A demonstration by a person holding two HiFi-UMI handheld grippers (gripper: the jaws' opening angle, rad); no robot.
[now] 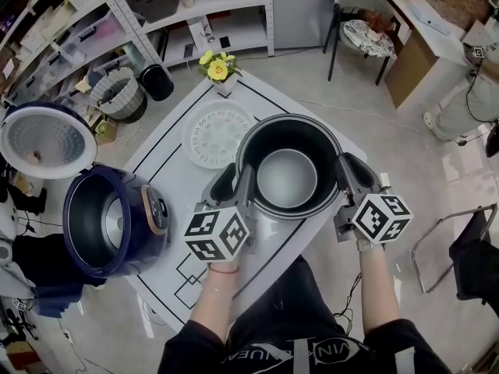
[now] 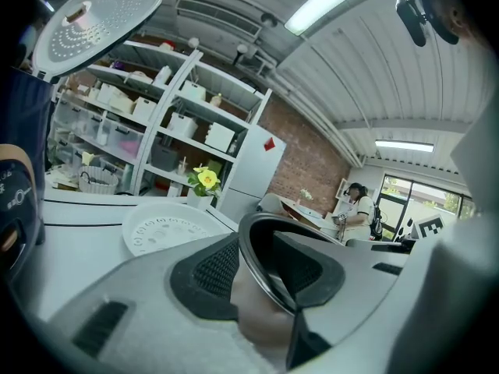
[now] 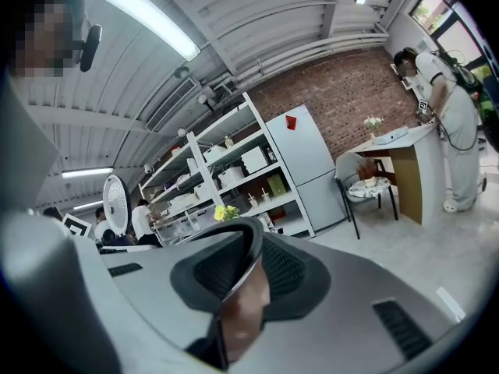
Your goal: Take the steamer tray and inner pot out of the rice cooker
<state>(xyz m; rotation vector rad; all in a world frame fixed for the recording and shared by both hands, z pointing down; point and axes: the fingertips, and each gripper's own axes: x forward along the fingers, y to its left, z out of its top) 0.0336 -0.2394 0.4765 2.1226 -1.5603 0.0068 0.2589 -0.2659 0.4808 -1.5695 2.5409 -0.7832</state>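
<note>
The dark inner pot [image 1: 287,174] is over the right half of the white table [image 1: 168,166]; whether it rests on it I cannot tell. My left gripper [image 1: 234,181] is shut on the pot's left rim [image 2: 261,244], one pad inside and one outside. My right gripper [image 1: 348,171] is shut on the right rim [image 3: 251,248] the same way. The white perforated steamer tray [image 1: 214,135] lies flat on the table just left of the pot, also in the left gripper view [image 2: 160,228]. The navy rice cooker [image 1: 109,224] stands empty at the left with its lid [image 1: 43,140] raised.
A small vase of yellow flowers [image 1: 218,68] stands at the table's far edge. Shelving [image 1: 117,22] with bins runs behind the table. A chair [image 1: 366,33] and a desk are at the back right, where another person stands. A metal frame [image 1: 444,244] is on the floor at right.
</note>
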